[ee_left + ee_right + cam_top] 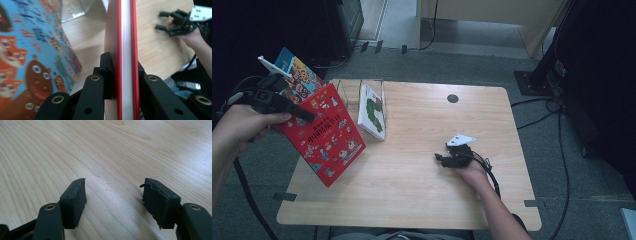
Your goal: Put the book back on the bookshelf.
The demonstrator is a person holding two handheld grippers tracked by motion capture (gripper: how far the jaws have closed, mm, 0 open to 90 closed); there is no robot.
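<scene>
Red covers mark the book [328, 136] that the left gripper [304, 116] has clamped, held in the air over the near-left corner of the wooden table [422, 200]. In the high view the book hangs tilted, its top edge up by the gripper and its lower corner pointing down toward the table's left edge. The left hand [243, 125] comes in from the left side, fingers wrapped round the gripper's body, forearm running down to the bottom left. The left gripper view looks along the book's edge [126, 50]: white pages between two red covers, with a black jaw pressed flat against each cover.

A second book with a blue cartoon cover [297, 75] stands behind the red one, at the far left, and fills the left side of the left gripper view [30, 62]. A white book with a green picture [373, 111] leans in a wire rack [362, 87] at the far-left part of the table.

The right gripper [441, 157] rests low on the table right of centre, well apart from the books, pointing left. The right hand [472, 170] grips it from behind, its forearm reaching back to the near edge. Its jaws stand apart with bare wood [112, 185] between them, grasping nothing.
</scene>
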